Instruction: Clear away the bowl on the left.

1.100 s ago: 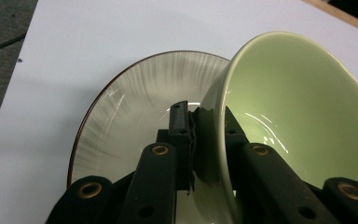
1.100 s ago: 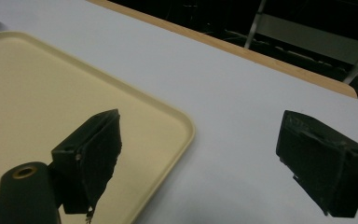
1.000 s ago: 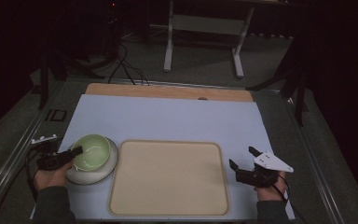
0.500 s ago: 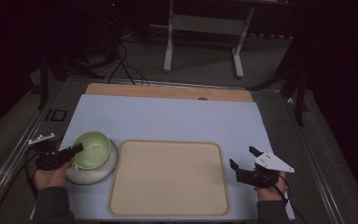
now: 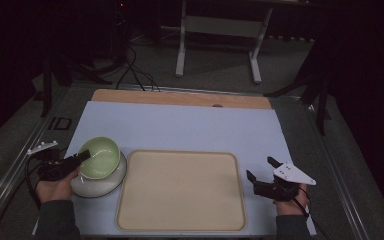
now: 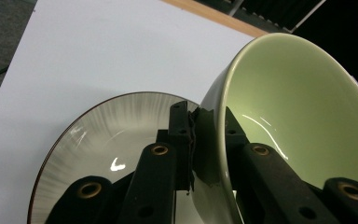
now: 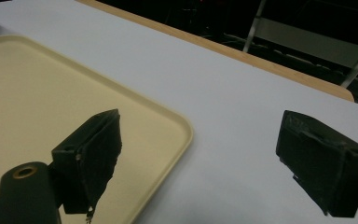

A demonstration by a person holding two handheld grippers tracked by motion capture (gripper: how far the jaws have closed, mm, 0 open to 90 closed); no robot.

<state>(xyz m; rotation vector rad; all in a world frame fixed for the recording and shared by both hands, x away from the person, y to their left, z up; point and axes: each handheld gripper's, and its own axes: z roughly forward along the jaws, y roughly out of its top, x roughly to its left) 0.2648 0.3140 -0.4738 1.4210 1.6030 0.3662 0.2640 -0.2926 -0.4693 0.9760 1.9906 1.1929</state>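
Green bowl (image 5: 99, 157) at the left of the bench (image 5: 180, 127), tilted, its open side turned toward the tray and up. It sits over a wider white bowl (image 5: 100, 184) with a dark rim and streaked inside; in the left gripper view the green bowl (image 6: 298, 121) appears raised off the white bowl (image 6: 102, 135), though whether the two touch at the bottom cannot be told.

Left hand-held gripper (image 5: 82, 157) is clamped on the green bowl's near wall, one jaw inside the rim and one outside, the pads pressed tight on the ceramic. The left gripper view shows the same pinch up close (image 6: 205, 149).

Beige tray (image 5: 181, 190) lies just beside the two bowls, toward the middle of the bench, nothing on it. Right hand-held gripper (image 5: 262, 175) hovers off the tray's right edge, jaws wide apart and holding nothing; the right gripper view shows the tray corner (image 7: 158, 121) beside one of them.

Judgement: the step in hand looks like lifting the green bowl out of the white one, probably for the tray. The next move calls for a clean rise so the foot clears the white bowl's rim, then a level carry sideways. The grip is on a thin, smooth wall at one side only, so the bowl may swing or slip; a slow wrist helps.
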